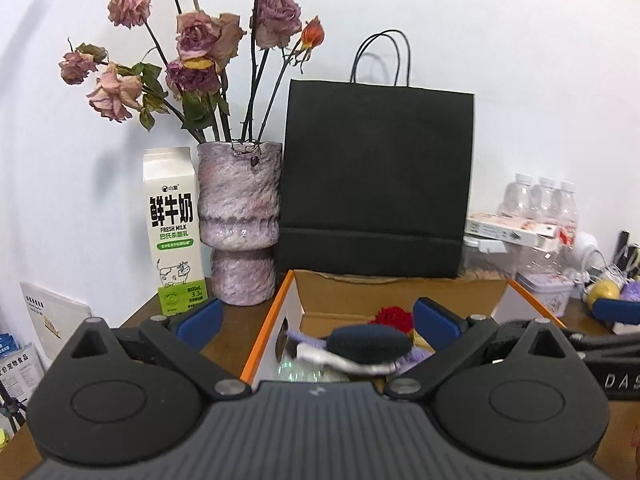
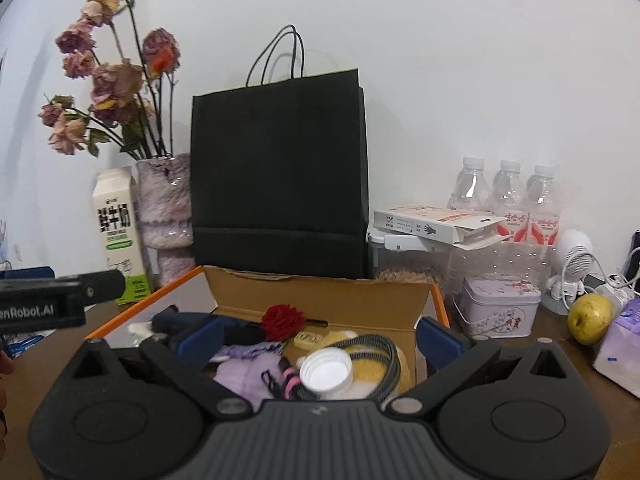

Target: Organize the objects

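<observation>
An open cardboard box with orange edges (image 1: 276, 312) (image 2: 320, 300) sits on the brown table and holds a red fabric rose (image 2: 282, 322) (image 1: 394, 318), a dark foam-tipped tool (image 1: 368, 342), purple cloth (image 2: 244, 372), a white lid (image 2: 326, 368), a yellow plush piece (image 2: 376, 372) and a braided cable (image 2: 390, 354). My left gripper (image 1: 318, 320) is open and empty, over the box's near left side. My right gripper (image 2: 320, 338) is open and empty, over the box's near edge.
A black paper bag (image 1: 376, 176) (image 2: 280, 172) stands behind the box. A milk carton (image 1: 174, 232) and a vase of dried roses (image 1: 240, 224) stand to the left. Water bottles (image 2: 504, 200), a flat box (image 2: 436, 226), a lilac tin (image 2: 496, 312), a yellow fruit (image 2: 590, 318) and a small fan (image 2: 572, 264) crowd the right.
</observation>
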`<move>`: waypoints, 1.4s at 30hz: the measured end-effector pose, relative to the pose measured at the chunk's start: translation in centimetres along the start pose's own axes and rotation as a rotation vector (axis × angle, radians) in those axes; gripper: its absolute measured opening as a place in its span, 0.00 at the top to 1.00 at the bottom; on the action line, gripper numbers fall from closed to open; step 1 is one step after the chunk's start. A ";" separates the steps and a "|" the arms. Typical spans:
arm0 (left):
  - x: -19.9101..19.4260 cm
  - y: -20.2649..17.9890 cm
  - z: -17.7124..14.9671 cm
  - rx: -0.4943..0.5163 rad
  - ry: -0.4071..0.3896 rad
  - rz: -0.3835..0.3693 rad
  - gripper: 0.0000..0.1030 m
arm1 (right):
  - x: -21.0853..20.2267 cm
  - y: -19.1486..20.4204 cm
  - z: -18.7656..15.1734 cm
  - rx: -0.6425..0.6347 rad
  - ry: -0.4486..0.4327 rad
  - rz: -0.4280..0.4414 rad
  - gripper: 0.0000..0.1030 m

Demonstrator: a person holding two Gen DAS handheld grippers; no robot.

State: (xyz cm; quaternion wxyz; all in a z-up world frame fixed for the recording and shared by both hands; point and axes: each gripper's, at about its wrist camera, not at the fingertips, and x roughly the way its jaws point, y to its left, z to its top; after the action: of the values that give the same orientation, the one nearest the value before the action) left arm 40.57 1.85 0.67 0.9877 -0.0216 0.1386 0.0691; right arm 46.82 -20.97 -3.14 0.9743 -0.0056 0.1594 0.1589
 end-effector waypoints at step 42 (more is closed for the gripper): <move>-20.9 1.6 -5.7 0.077 0.052 -0.095 0.00 | -21.1 3.6 -5.8 0.009 0.026 0.033 0.00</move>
State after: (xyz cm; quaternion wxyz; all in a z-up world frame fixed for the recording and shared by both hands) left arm 18.93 0.32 0.91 0.9860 0.0082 0.1658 0.0162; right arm 24.93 -24.38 -1.87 0.9695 -0.0006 0.1727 0.1741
